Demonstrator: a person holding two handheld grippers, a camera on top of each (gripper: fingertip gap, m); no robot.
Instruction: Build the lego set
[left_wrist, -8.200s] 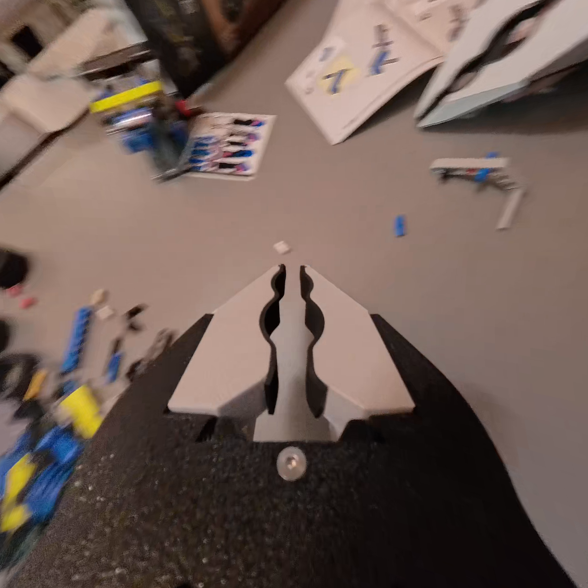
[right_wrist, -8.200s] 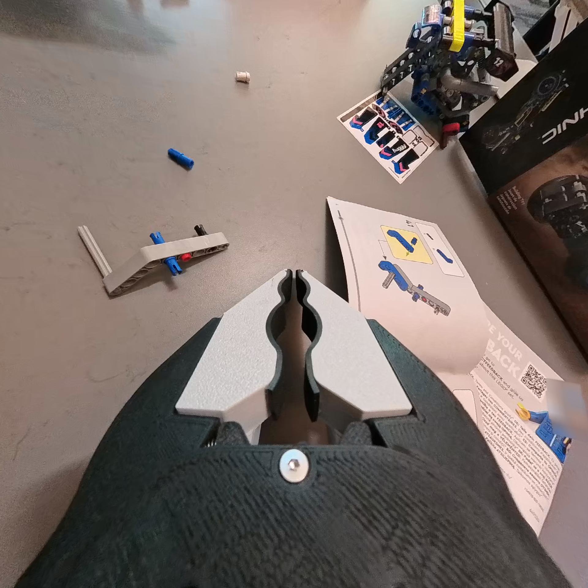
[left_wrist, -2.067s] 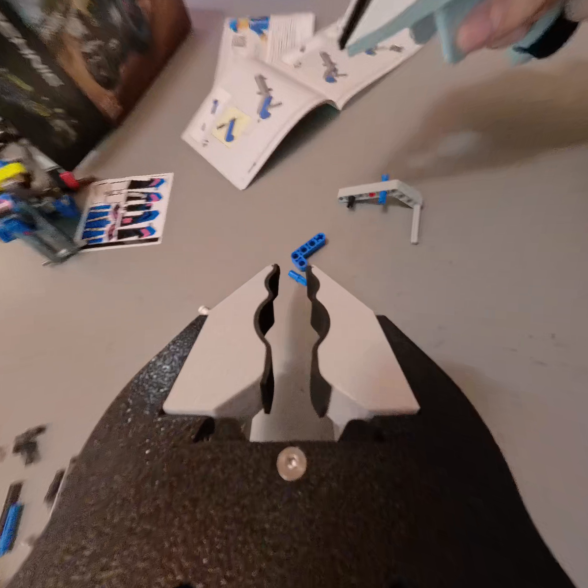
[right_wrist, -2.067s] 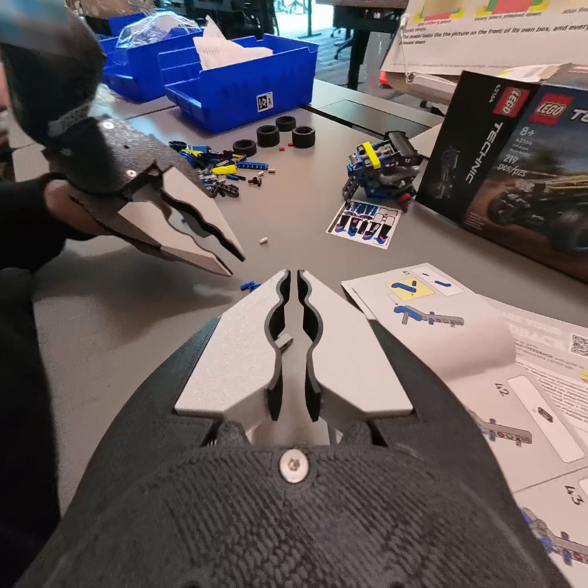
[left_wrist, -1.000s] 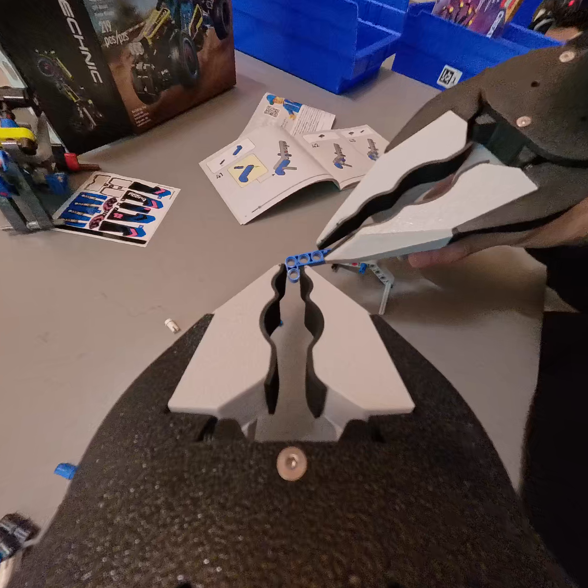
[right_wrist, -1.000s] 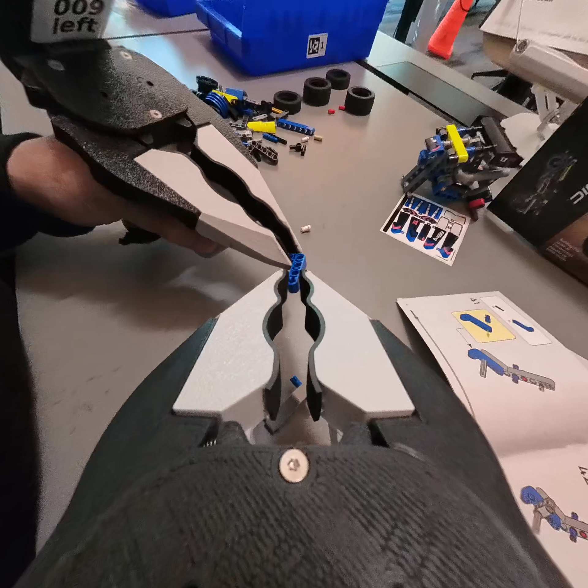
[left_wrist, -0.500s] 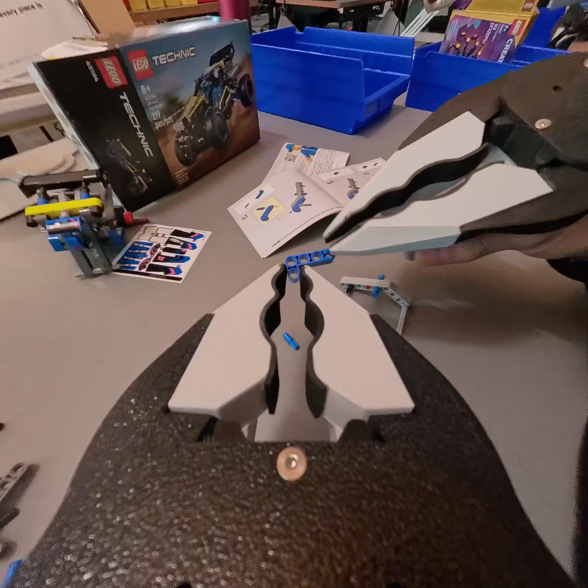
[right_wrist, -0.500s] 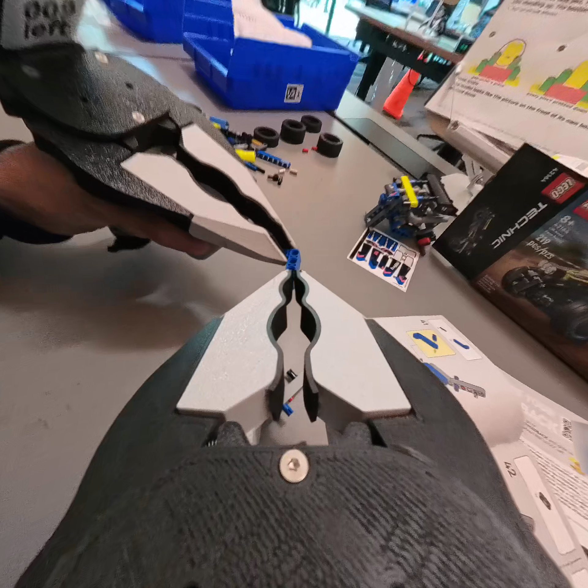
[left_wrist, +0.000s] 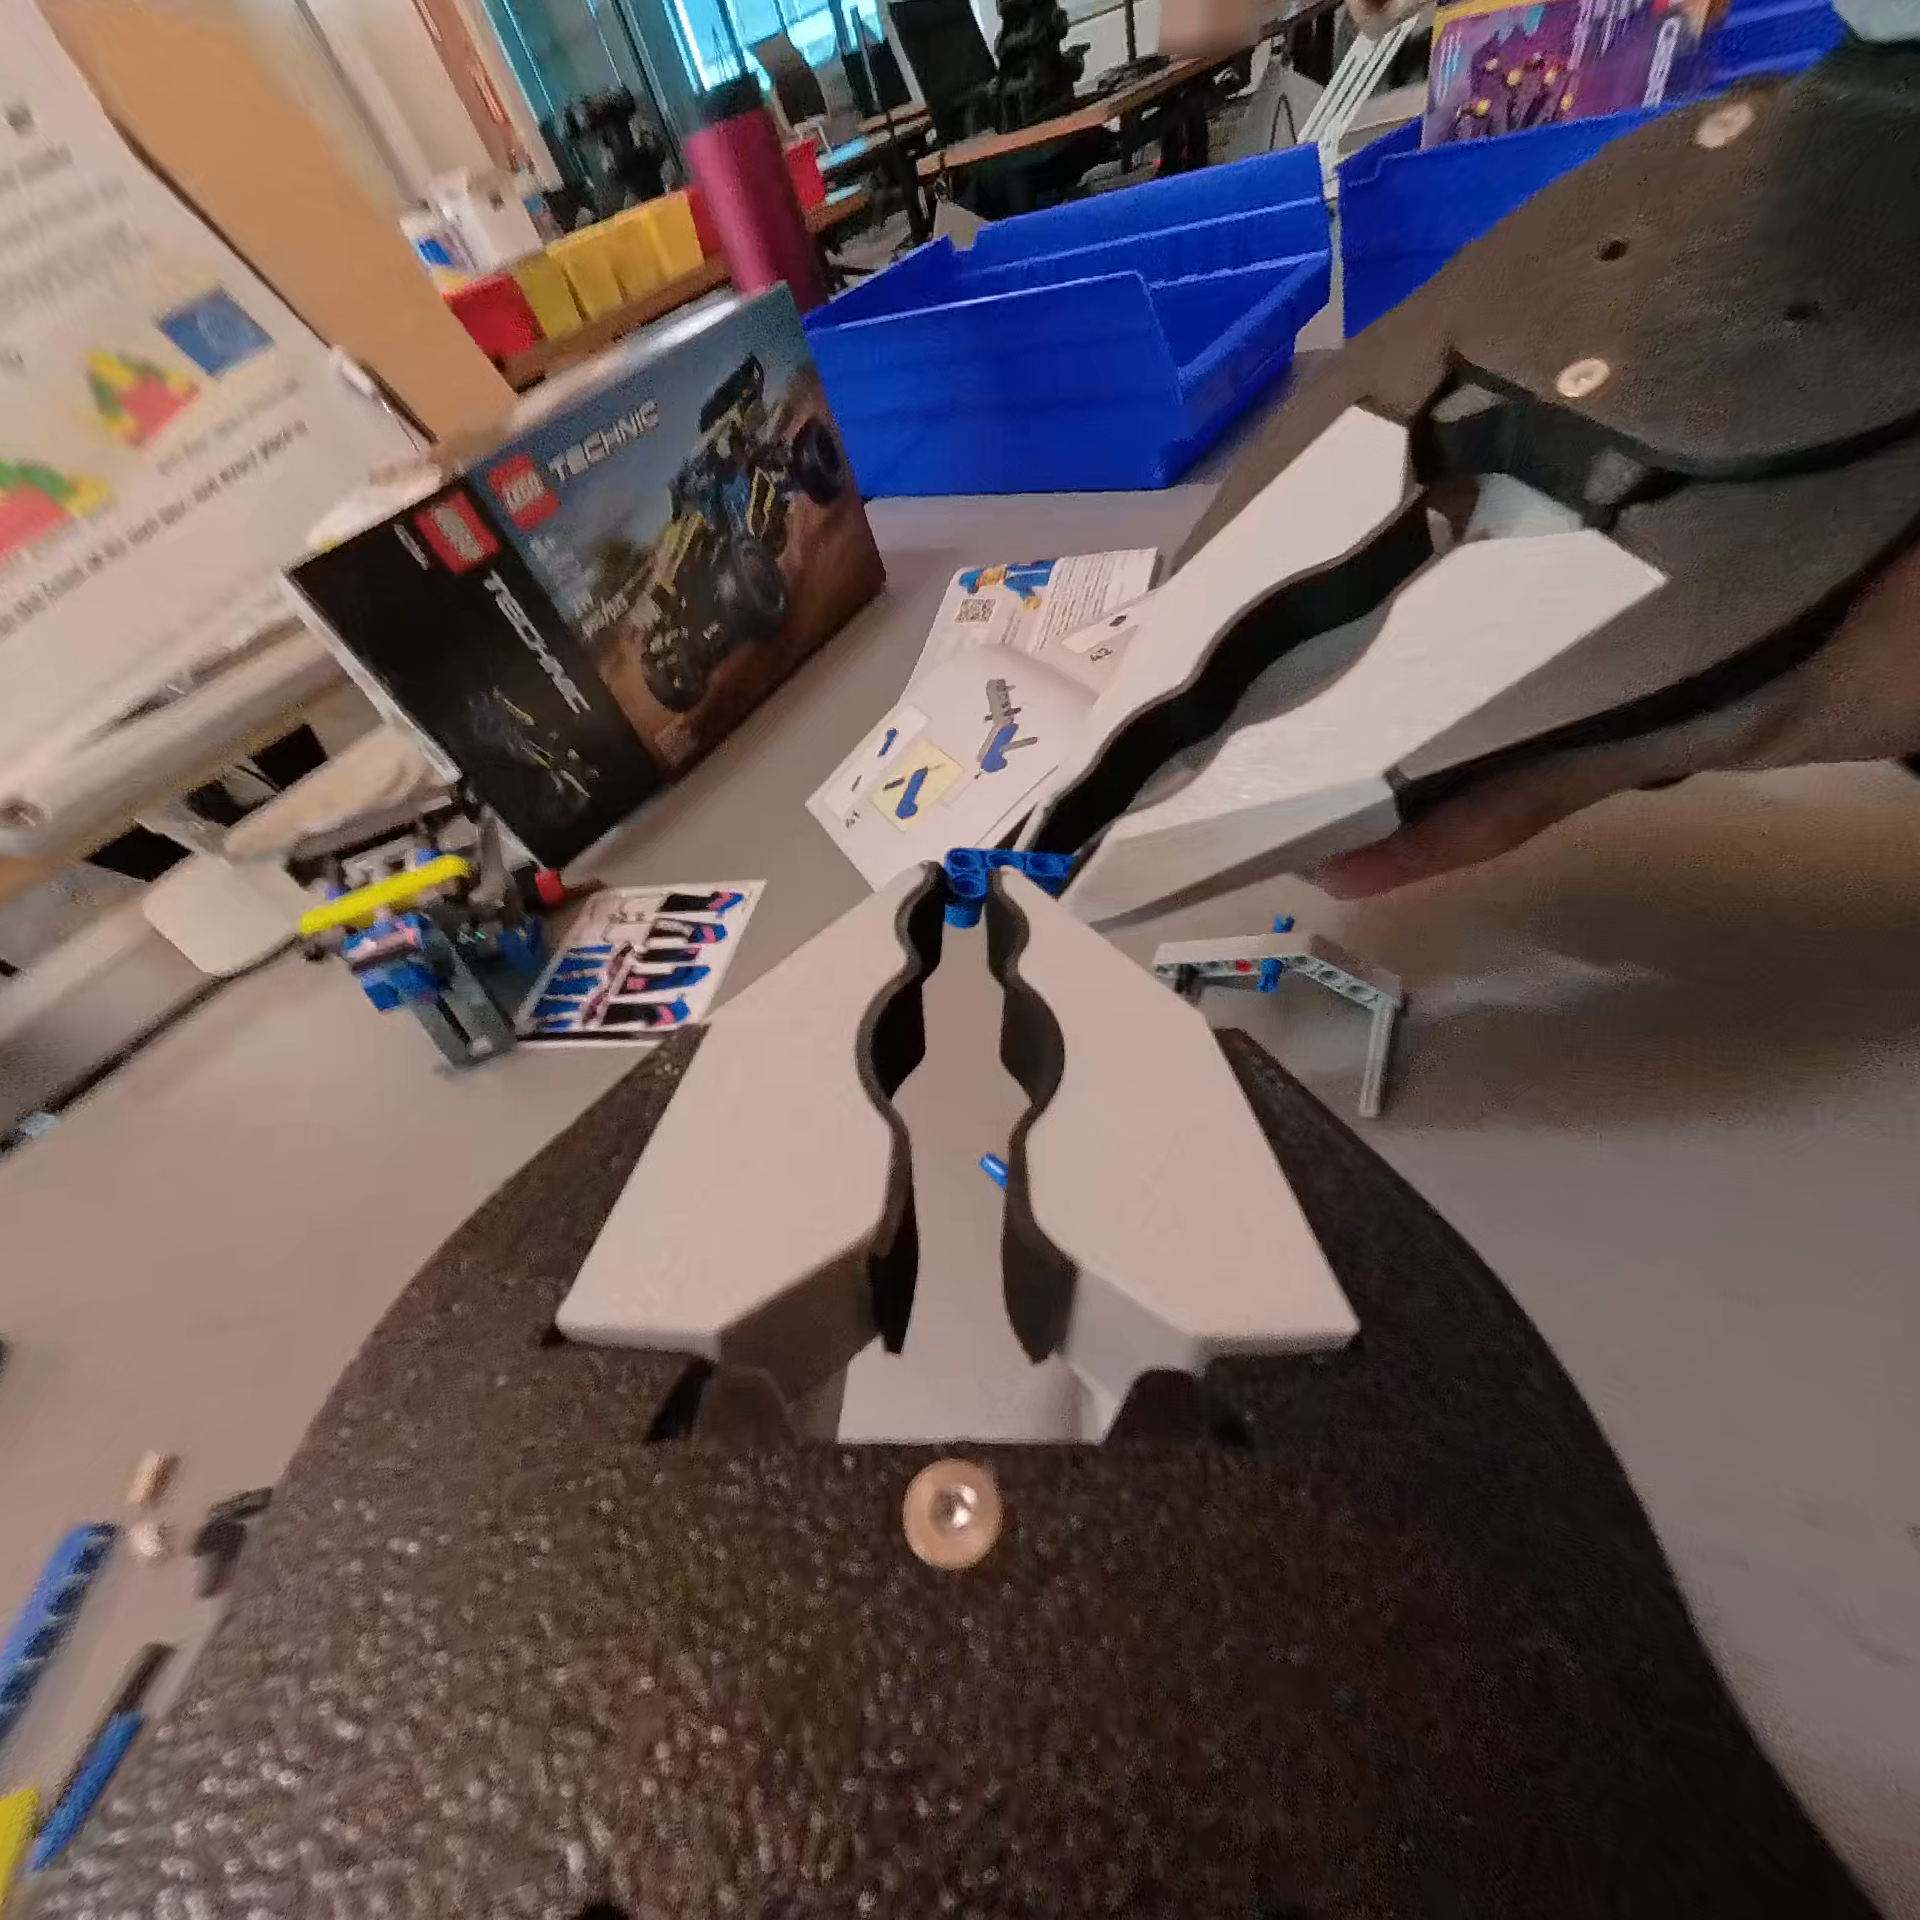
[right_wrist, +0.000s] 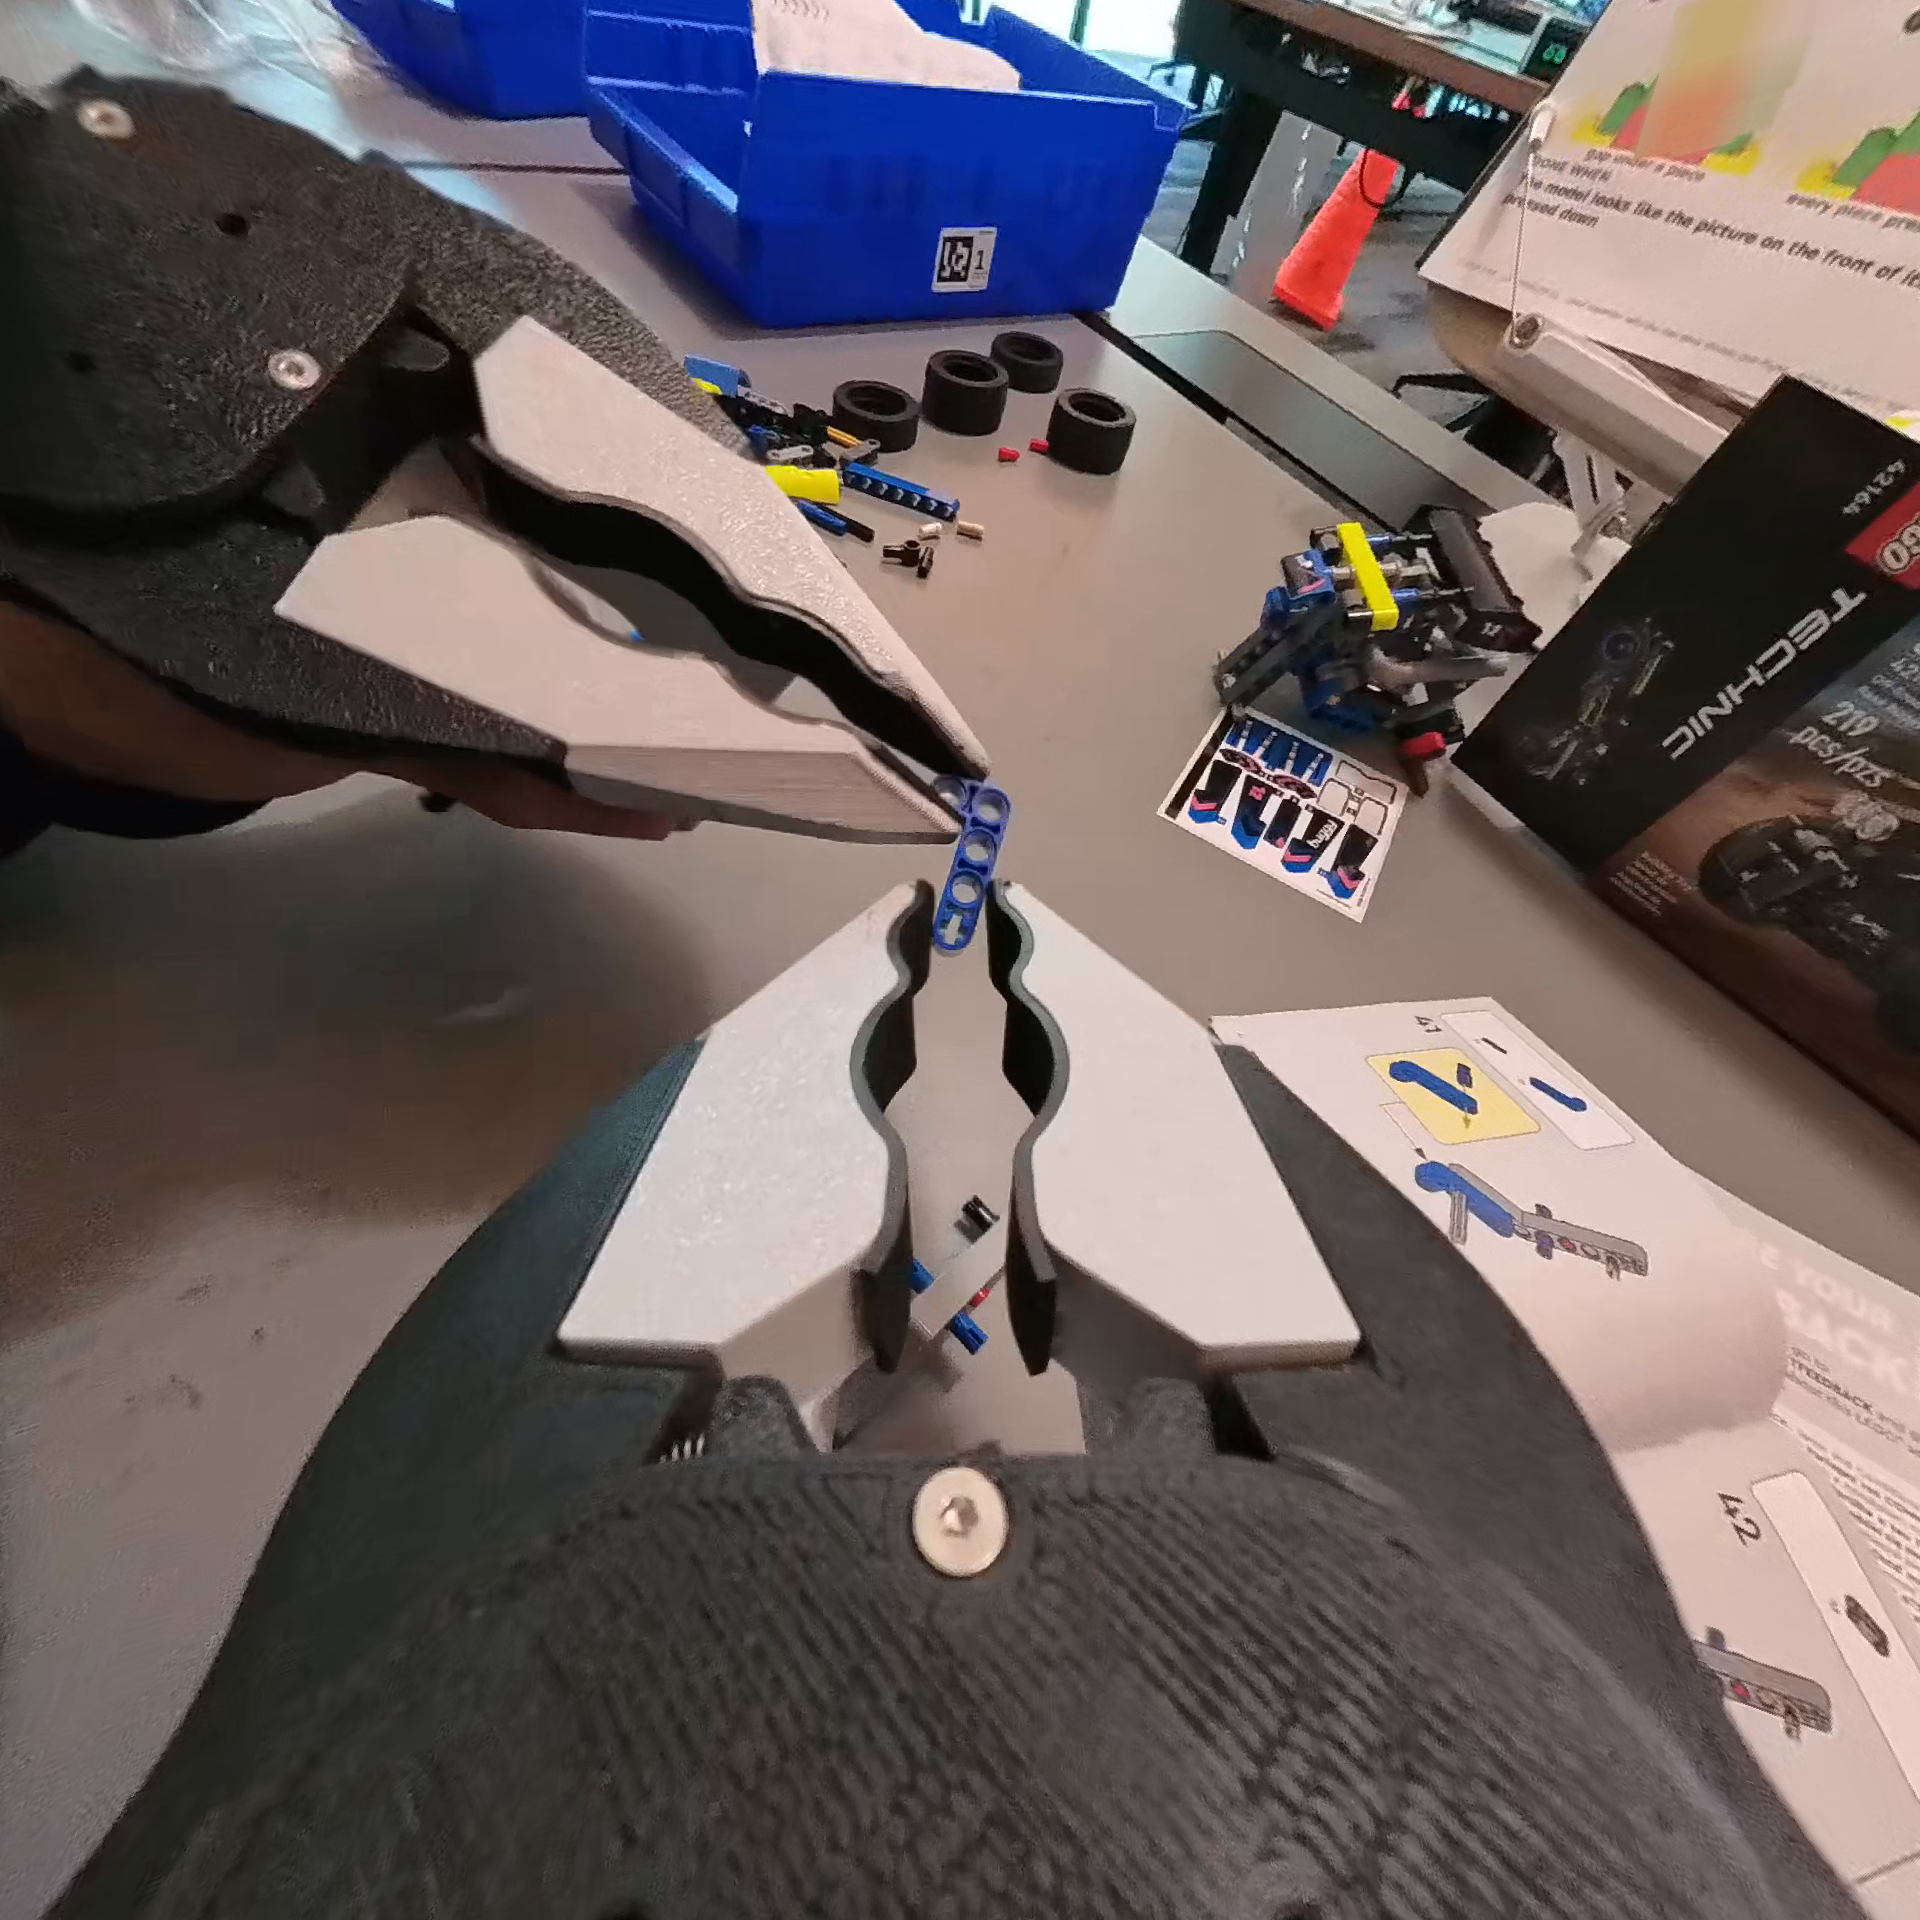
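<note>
A small blue L-shaped beam (left_wrist: 982, 878) is held in the air between both grippers. My left gripper (left_wrist: 961, 899) is shut on its short arm. In the right wrist view the beam (right_wrist: 968, 868) runs from the left gripper (right_wrist: 951, 816) down into my right gripper (right_wrist: 956, 909), whose jaws close on its lower end. In the left wrist view the right gripper (left_wrist: 1055, 847) comes in from the upper right. A grey beam with blue pins (left_wrist: 1278, 966) lies on the table, and a loose blue pin (left_wrist: 992, 1166) lies below my left jaws.
A partly built model (right_wrist: 1371, 634), a sticker sheet (right_wrist: 1288, 810), the set's box (right_wrist: 1766, 727) and an open instruction booklet (right_wrist: 1507, 1143) are to the right. Black tyres (right_wrist: 977, 395) and loose parts (right_wrist: 831, 478) lie farther back. Blue bins (right_wrist: 883, 177) stand behind them. Both grippers' tips are close together, under 4 cm apart.
Both grippers have tilted up, still tip to tip on the blue beam. The beam now shows its flat side between my right fingertips, whose jaws stand a little wider.
</note>
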